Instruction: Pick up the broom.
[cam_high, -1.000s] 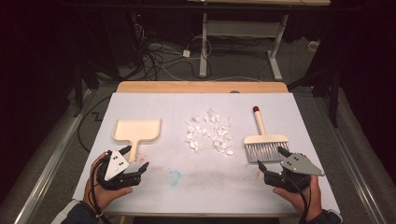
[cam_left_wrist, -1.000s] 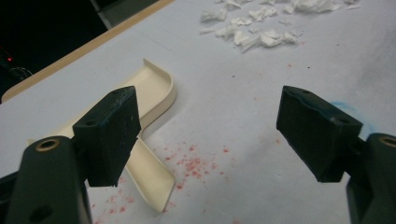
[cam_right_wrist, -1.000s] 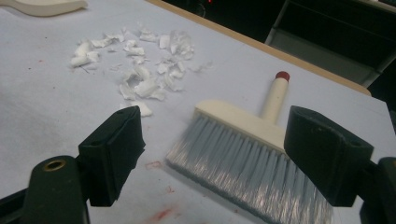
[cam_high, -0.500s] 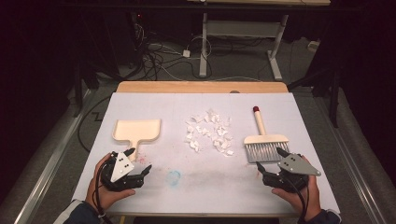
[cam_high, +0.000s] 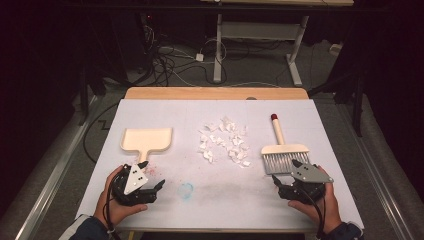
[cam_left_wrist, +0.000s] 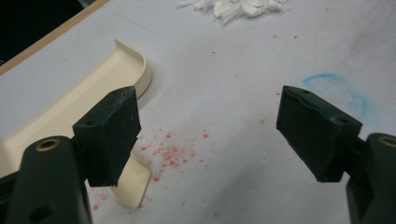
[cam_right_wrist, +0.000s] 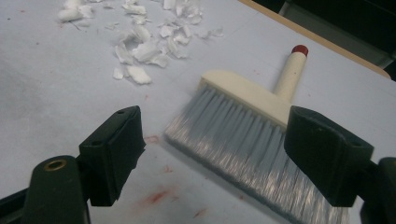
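A cream dustpan lies at the left of the white table cover, handle toward me. My left gripper stands open just beside the handle's end. In the left gripper view the left gripper has nothing between its fingers, and the dustpan runs under the left jaw. A pile of white paper scraps lies mid-table. A brush with grey bristles and a red-tipped handle lies to the right. My right gripper is open just short of the bristles, and the brush sits ahead of the right gripper.
A blue ring mark and red specks stain the cover near the front edge. The wooden table edge shows at the back. Cables and desk legs stand on the dark floor beyond.
The right gripper has drifted slightly left, closer to the brush's bristles. The left gripper has barely shifted. Both stay open.
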